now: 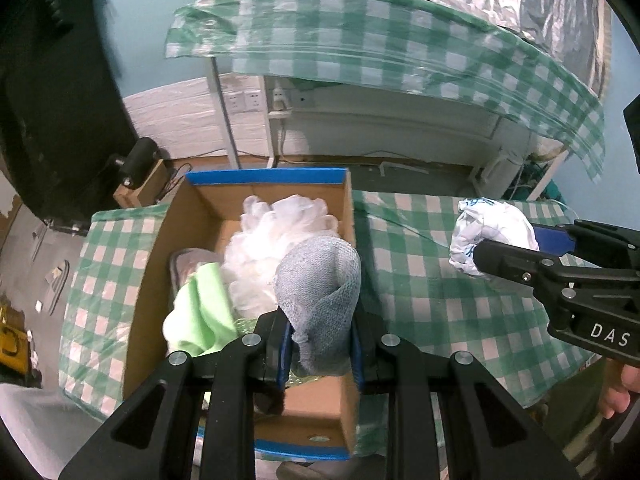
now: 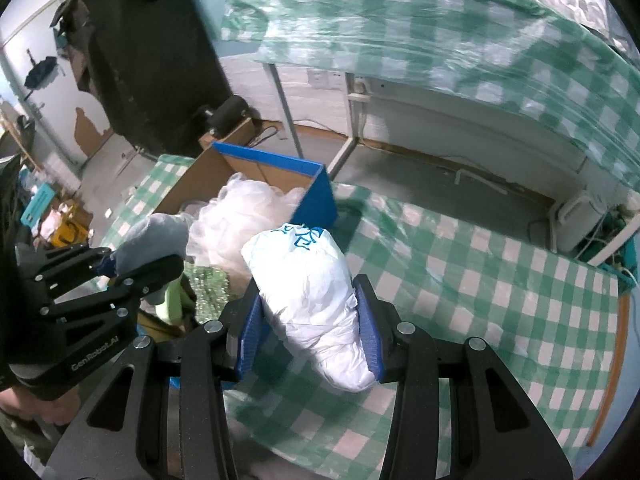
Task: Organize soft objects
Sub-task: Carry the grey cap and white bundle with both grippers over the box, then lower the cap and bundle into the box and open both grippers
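Observation:
My left gripper is shut on a grey knitted cloth and holds it over the right side of a cardboard box with blue-taped rims. Inside the box lie a white fluffy bundle and a light green cloth. My right gripper is shut on a white crumpled bag with blue print, held above the checked table just right of the box. The left gripper with the grey cloth shows at the left of the right wrist view; the right gripper with the bag shows in the left wrist view.
The box stands on a table with a green-and-white checked cover. A second checked table stands behind, across a strip of floor. A black object hangs at the back left. A green patterned item lies in the box.

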Demonstrator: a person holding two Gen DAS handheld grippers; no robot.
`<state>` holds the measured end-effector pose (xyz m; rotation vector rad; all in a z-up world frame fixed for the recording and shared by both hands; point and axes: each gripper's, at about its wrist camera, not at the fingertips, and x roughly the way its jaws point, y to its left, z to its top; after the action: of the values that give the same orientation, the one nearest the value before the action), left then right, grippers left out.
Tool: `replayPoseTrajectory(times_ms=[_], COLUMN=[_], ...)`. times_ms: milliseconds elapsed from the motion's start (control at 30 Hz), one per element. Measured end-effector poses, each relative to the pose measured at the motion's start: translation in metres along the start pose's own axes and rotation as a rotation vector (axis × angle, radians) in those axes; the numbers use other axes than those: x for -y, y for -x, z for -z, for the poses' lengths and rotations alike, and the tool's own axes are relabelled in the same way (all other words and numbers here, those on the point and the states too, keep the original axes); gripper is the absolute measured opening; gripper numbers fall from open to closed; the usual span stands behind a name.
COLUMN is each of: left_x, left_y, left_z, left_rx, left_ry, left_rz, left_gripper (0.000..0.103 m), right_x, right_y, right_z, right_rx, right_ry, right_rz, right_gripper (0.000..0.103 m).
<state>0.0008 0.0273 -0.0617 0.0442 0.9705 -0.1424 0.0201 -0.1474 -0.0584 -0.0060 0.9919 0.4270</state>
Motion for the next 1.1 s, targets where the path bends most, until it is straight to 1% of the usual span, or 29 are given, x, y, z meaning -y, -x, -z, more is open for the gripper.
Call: replayPoseTrajectory(times_ms=[467,733,1100], left_x=[-0.045,-0.064,-0.089], left_y=[-0.003,-0.012,-0.029], left_z=[0.016,0.023,0.032], left_rx=[-0.025,-0.048,-0.097], left_ry=[0.08,0.109,0.155], left_rz=[-0.019,-0.038,-0.071], left_gripper=[0.023,0.023,0.024], right_x=[-0.038,-0.054,-0.086], right_y=[-0.024,-0.042,-0.069], right_z=[-0.006,-0.008,-0.009], right_rx=[-0.036,-0.071,-0.125], right_ry=[0.05,0.063,0.096], right_rz=[-0.031,-0.06,-0.108], right_gripper=[0.043,0.043,0.043])
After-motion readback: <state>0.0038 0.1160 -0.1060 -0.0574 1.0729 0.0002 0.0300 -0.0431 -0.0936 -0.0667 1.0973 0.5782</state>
